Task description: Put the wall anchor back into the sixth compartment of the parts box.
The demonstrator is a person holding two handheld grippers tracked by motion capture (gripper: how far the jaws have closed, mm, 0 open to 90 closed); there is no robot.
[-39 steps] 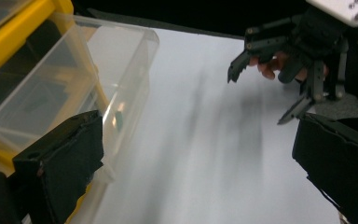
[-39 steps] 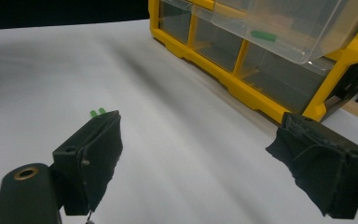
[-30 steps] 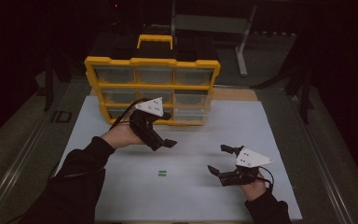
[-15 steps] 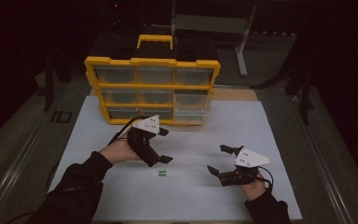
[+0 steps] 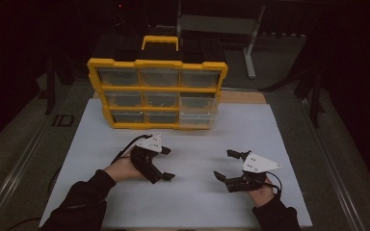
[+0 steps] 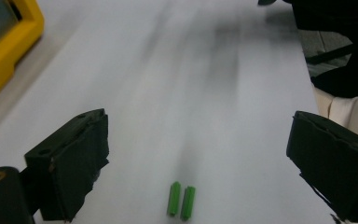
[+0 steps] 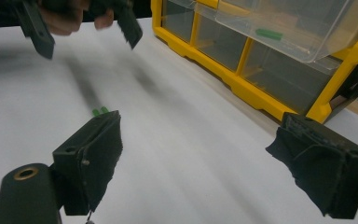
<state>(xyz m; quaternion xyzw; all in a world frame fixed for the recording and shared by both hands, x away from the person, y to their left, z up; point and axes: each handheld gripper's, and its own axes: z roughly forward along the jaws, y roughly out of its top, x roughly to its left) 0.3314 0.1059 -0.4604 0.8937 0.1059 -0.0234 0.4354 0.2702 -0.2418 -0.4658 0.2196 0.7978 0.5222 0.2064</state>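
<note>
Yellow organiser case upright at far edge of white sheet, black top with yellow carry handle; three rows of three clear drawers; lower right drawer pulled out, green piece lying inside it; sheet covers table, bare wood strip showing behind case on right; metal stand farther back in dark; grey rails along both table sides.

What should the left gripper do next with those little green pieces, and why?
Probably drop straight down and close. The left gripper is open, and the two green pieces lie side by side on the white sheet between its jaws, untouched, so lowering should bring them into the grip.
</note>
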